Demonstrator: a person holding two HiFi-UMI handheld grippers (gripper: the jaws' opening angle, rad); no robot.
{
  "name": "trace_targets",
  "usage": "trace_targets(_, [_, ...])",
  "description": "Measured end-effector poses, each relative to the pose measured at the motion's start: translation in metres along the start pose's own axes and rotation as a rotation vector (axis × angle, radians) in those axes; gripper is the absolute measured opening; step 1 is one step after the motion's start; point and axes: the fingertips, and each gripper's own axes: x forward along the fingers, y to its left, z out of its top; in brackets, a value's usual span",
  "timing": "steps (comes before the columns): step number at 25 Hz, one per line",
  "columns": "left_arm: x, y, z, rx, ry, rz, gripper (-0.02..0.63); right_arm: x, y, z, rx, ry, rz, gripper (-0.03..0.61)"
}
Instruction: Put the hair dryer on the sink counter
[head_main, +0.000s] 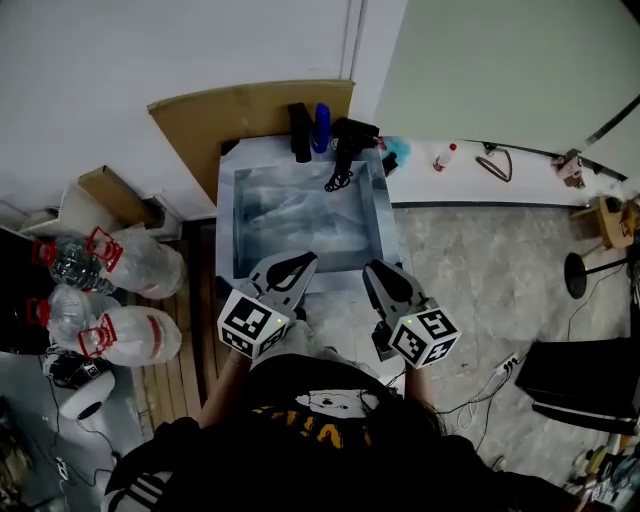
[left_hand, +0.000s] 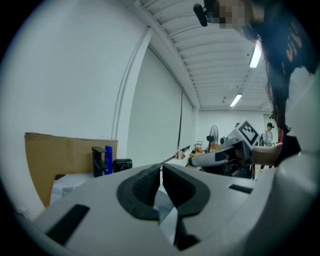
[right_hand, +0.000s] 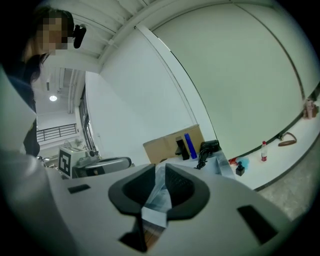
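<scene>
Seemingly hair dryer (head_main: 351, 136) well beyond left tongs (head_main: 303, 260), right tongs (head_main: 374, 270).

This is a big, bare test hall or lab, not a home bathroom. The steel sink (head_main: 226, 230) stands against a plain white wall, backed only by a loose cardboard sheet (head_main: 215, 115). Large water bottles (head_main: 140, 265) lie beside it on wooden boards. A power strip (head_main: 503, 367) trails cable over the floor (head_main: 480, 270) (grey, mottled). Overhead is a ribbed ceiling with strip lights (left_hand: 236, 100), and a pedestal fan (left_hand: 214, 134) stands far off.
</scene>
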Motion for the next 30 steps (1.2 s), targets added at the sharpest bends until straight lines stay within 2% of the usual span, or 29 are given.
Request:
trace_targets(6, [-0.033, -0.046, -0.006, -0.01, 0.0, 0.082, 0.018, -0.034, 0.012, -0.026, -0.044, 0.05, 0.064, 0.041])
trace_targets(12, [-0.057, -0.075, -0.012, 0.001, -0.008, 0.14, 0.018, -0.058, 0.029, -0.044, -0.061, 0.06, 0.117, 0.03])
trace_targets(21, [-0.075, -0.098, 0.0, 0.022, -0.066, 0.159, 0.018, -0.082, 0.051, -0.043, -0.105, 0.039, 0.15, 0.014])
trace_targets(30, [-0.084, -0.107, -0.005, 0.027, -0.07, 0.158, 0.018, -0.081, 0.068, -0.046, -0.138, 0.052, 0.177, 0.008])
